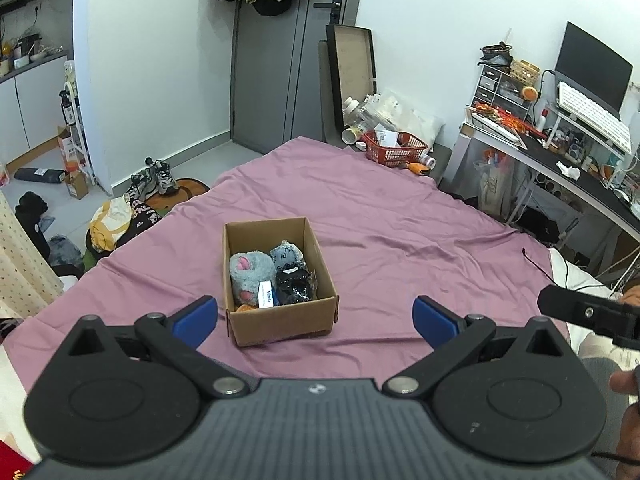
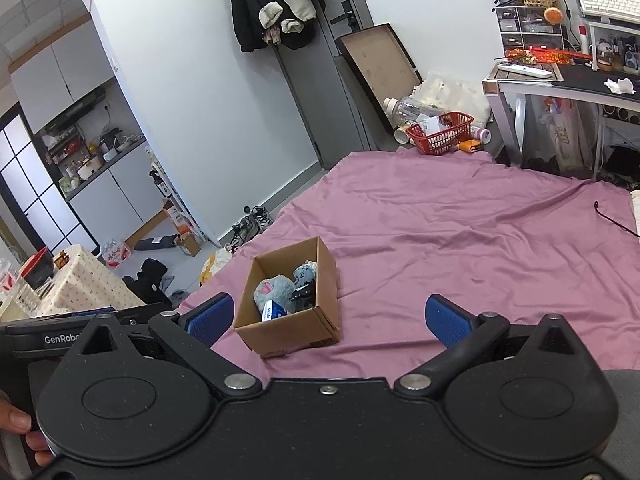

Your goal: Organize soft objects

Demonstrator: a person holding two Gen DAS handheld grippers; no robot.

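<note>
Soft items boxed; task looks at or near its end.

Cardboard box (image 1: 280,280) sits on the bed (image 1: 400,232), holding a grey plush (image 1: 250,274), a grey-blue soft toy (image 1: 285,255), a black crinkly bundle (image 1: 296,285) and a white-blue packet (image 1: 267,295). No loose soft object shows on the sheet near it. Left gripper (image 1: 315,316) and right gripper (image 2: 329,317): jaws spread wide, nothing held, both hovering short of the box.

Matt brown cardboard box (image 1: 280,320), fuzzy grey plush toy (image 1: 250,272), creased mauve cloth sheet (image 1: 400,240), glossy black packet (image 1: 296,284)
</note>
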